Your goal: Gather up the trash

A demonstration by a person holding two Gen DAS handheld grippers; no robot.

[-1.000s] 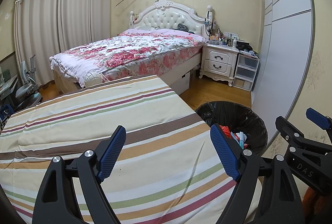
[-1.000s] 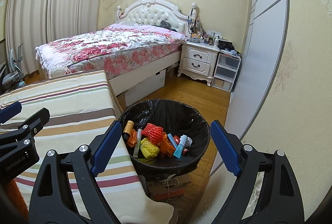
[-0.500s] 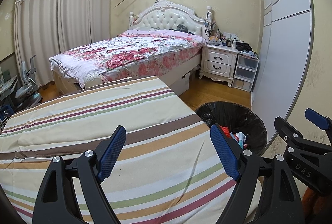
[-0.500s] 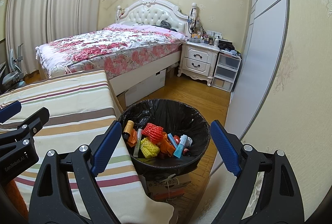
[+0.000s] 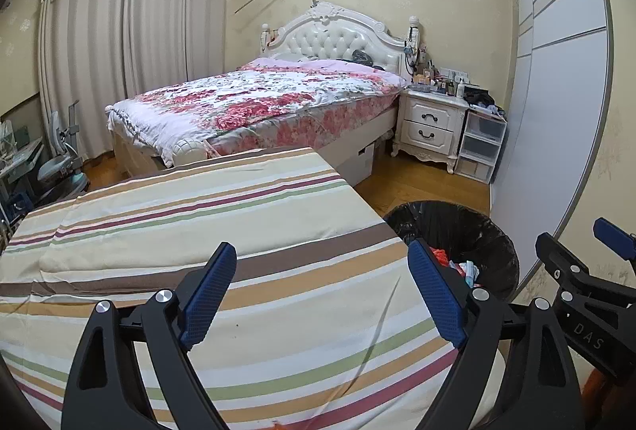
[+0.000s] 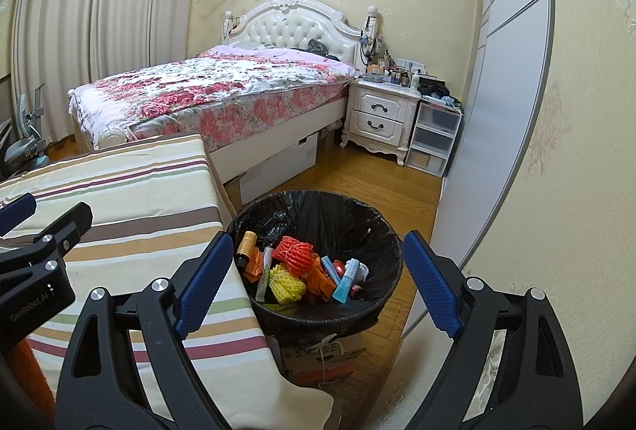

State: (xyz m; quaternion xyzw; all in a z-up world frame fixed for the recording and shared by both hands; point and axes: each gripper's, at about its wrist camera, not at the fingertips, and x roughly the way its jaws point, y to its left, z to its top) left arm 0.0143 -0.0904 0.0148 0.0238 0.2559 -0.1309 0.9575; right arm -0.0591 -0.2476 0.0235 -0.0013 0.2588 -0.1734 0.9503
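Left gripper (image 5: 322,288): jaws opening, already wide, nothing between the blue pads; it hovers over the striped cloth (image 5: 190,231) covering the table. Right gripper (image 6: 314,281): jaws wide apart, empty, held above and in front of the trash bin (image 6: 381,231). The bin is lined with a black bag and stands on the wooden floor (image 6: 357,171), just beside the table's right edge. Trash lies inside it: a red foam net (image 6: 293,251), a yellow foam net (image 6: 287,283), orange scraps (image 6: 322,281), a light blue tube (image 6: 345,281), a small amber bottle (image 6: 245,246), a white strip with green print (image 6: 264,277). Other small pieces are too jumbled to tell apart. From the left wrist view only part of the bin's contents shows, behind the right-hand pad. The striped cloth bears no loose items in either view. Beyond: bed with floral cover (image 6: 206,92), white nightstand (image 6: 379,119), closed curtains (image 6: 99,24).
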